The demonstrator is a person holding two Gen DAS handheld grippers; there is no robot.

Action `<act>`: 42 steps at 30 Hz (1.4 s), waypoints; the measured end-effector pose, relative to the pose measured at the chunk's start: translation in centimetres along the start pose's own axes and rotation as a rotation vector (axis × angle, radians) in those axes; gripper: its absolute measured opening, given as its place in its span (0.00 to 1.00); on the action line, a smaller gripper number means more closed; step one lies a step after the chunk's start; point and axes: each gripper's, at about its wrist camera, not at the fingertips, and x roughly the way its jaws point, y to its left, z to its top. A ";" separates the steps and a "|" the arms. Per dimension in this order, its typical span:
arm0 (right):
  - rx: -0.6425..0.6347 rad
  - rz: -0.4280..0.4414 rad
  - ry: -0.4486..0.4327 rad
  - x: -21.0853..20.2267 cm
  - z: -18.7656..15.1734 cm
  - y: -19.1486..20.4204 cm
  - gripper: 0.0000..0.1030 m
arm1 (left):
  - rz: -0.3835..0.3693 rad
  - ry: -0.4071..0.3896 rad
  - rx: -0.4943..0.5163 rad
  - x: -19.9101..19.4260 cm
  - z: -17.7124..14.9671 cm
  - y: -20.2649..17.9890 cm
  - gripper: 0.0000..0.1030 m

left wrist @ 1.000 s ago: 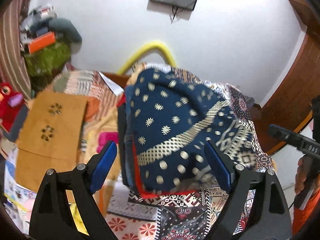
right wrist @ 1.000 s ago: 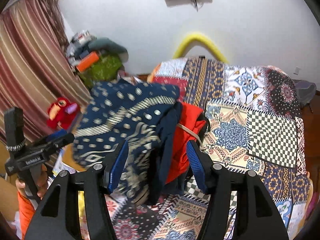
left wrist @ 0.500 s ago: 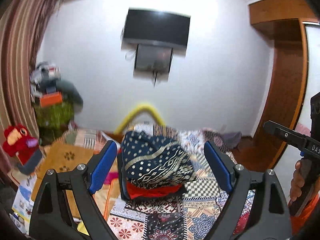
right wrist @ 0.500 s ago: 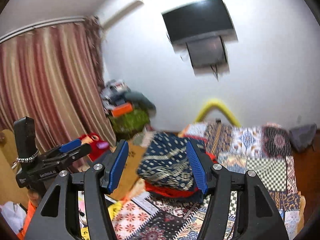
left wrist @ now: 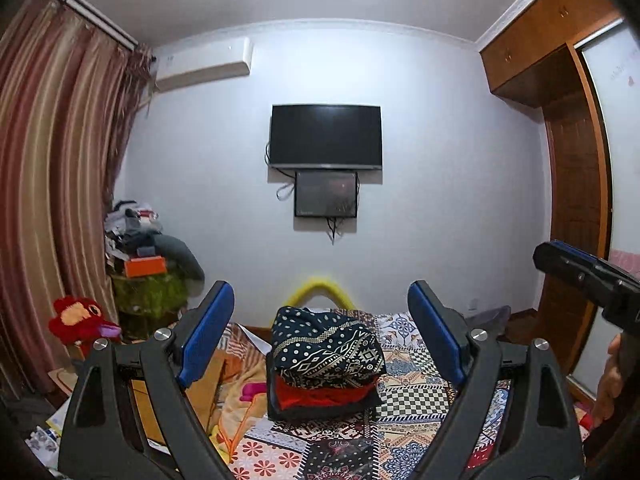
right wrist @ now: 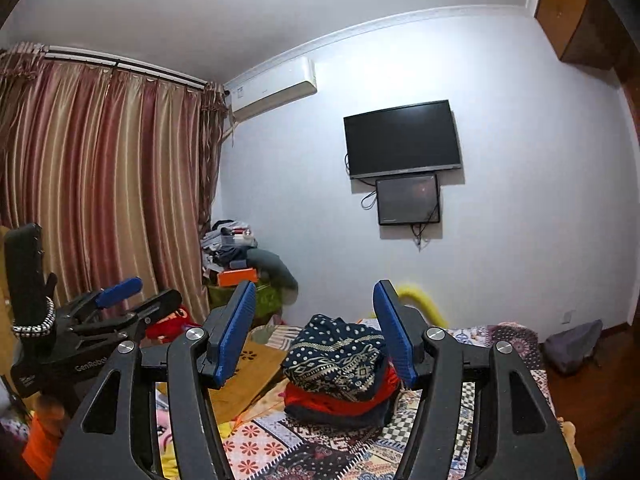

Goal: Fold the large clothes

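The bed (left wrist: 404, 408) has a patchwork cover with flowers, checks and many colours. A pile of folded clothes (left wrist: 326, 364) sits on it: a dark blue one with white dots on top, a red one under it, and a dark one at the bottom. Beside the pile lie a flat brown board (right wrist: 244, 384) and a yellow blanket (left wrist: 234, 404).

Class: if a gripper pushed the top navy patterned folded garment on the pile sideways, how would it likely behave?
The navy patterned folded garment is soft cloth, so it would probably crumple, not slide rigid. It overhangs the red folded garment beneath, so it might slip off and unfold. It probably weighs little.
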 end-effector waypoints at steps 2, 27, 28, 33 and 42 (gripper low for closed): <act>0.002 -0.021 0.000 0.1 -0.6 0.0 0.70 | -0.001 -0.012 0.002 -0.6 -0.2 -0.3 0.87; 0.007 -0.102 0.018 -0.8 -1.9 -0.4 0.99 | 0.035 -0.008 -0.013 -2.0 -2.7 -1.0 1.00; 0.007 -0.104 0.018 -0.8 -2.0 -0.4 0.99 | 0.036 -0.007 -0.013 -1.9 -2.7 -1.1 1.00; 0.013 -0.106 0.027 -1.0 -2.0 -0.5 0.99 | 0.035 0.002 -0.014 -1.5 -2.9 -1.2 1.00; 0.015 -0.108 0.037 -1.2 -1.9 -0.5 0.99 | 0.030 0.014 -0.019 -1.2 -3.2 -0.9 1.00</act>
